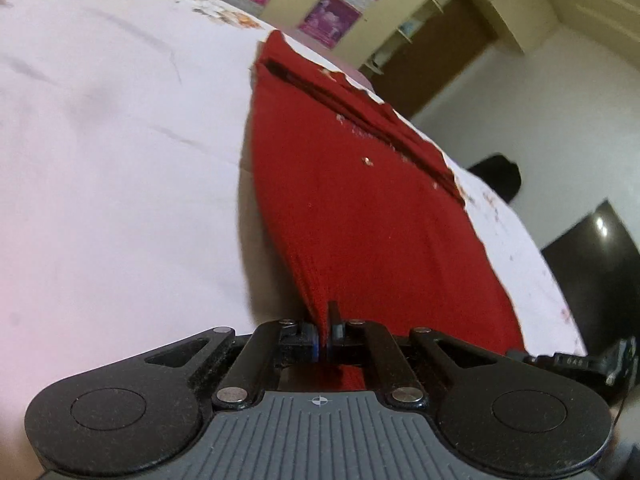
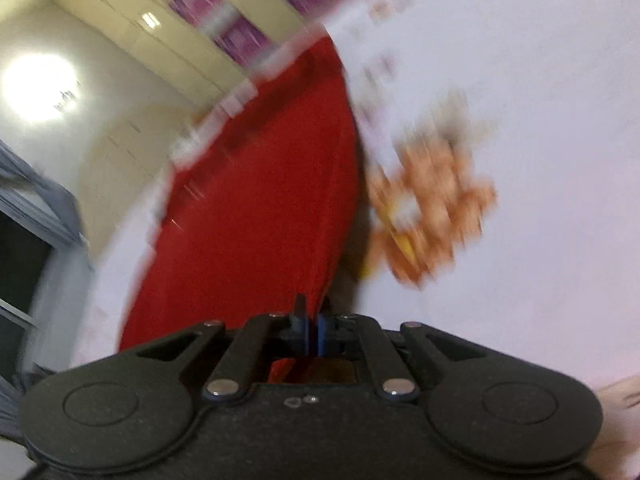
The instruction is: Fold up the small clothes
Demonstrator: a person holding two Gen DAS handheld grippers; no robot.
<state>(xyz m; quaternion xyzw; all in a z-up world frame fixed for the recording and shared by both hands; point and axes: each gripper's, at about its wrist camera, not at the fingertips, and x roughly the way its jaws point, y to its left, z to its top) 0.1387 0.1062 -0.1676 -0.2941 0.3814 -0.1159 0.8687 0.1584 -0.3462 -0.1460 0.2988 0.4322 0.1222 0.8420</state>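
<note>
A small red garment (image 1: 360, 200) lies on a white bedsheet (image 1: 120, 160), stretched away from me with a dark fold line along its far side. My left gripper (image 1: 325, 340) is shut on its near edge, which lifts off the sheet. In the right wrist view the same red garment (image 2: 260, 208) runs up the middle, blurred. My right gripper (image 2: 310, 334) is shut on another part of its near edge.
The sheet (image 2: 540, 160) carries an orange flower print (image 2: 432, 208). Cream cupboards with purple posters (image 1: 332, 16) stand behind the bed. A dark doorway (image 1: 432, 64) and a black object (image 1: 500, 176) lie beyond the bed's edge. A window (image 2: 20, 264) is at left.
</note>
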